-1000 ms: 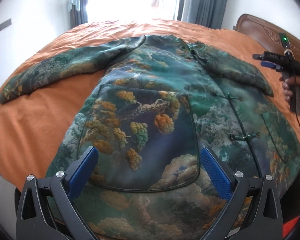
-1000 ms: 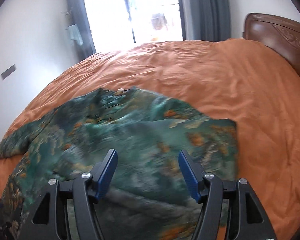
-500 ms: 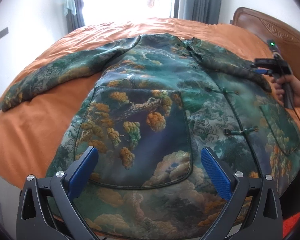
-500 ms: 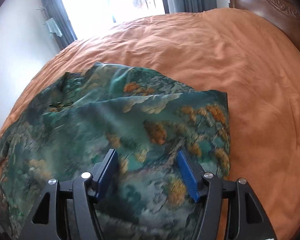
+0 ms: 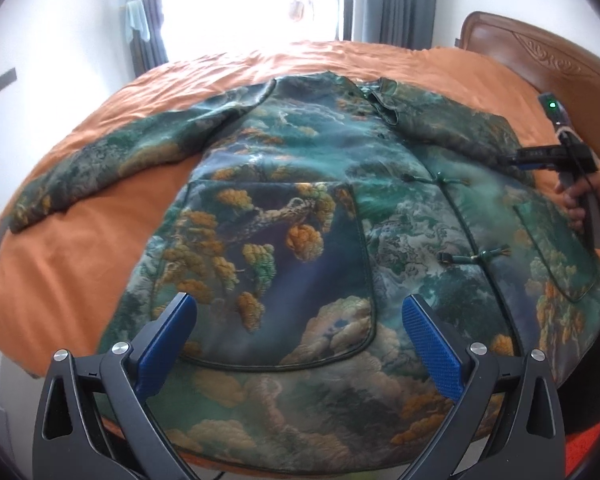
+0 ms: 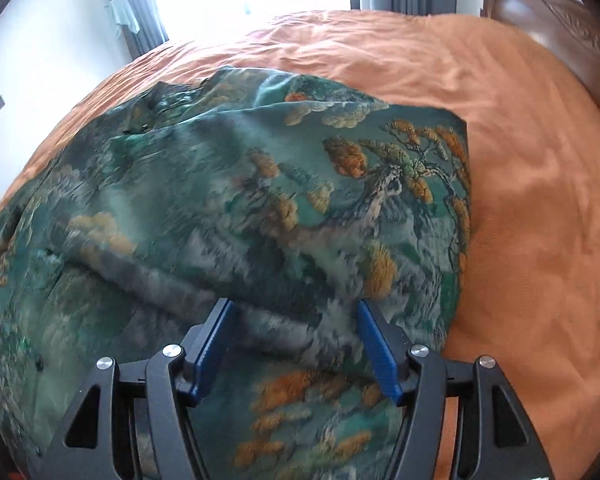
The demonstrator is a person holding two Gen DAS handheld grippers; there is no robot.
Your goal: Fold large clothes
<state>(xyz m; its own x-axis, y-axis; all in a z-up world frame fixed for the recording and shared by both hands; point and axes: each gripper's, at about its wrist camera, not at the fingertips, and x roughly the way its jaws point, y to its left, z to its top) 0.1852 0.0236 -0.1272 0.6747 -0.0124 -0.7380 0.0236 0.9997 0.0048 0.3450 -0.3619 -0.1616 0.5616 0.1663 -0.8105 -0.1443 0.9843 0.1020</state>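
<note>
Tongs [image 5: 300, 336] [image 6: 296, 332] parted above green-gold printed jacket [image 5: 284, 216], spread flat.

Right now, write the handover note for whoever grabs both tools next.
Left tool: open, empty, hovering over the hem and big front pocket of the green landscape-print padded jacket.
Right tool: open, nothing gripped, low over the jacket's right sleeve.
Jacket lies face up on the orange bedspread, front fastened with knot buttons, left sleeve spread out to the side, right sleeve angled out beside the body.
Done: jacket laid flat.
Left: every fold. Probably start with the right sleeve, folding it in across the body.
</note>
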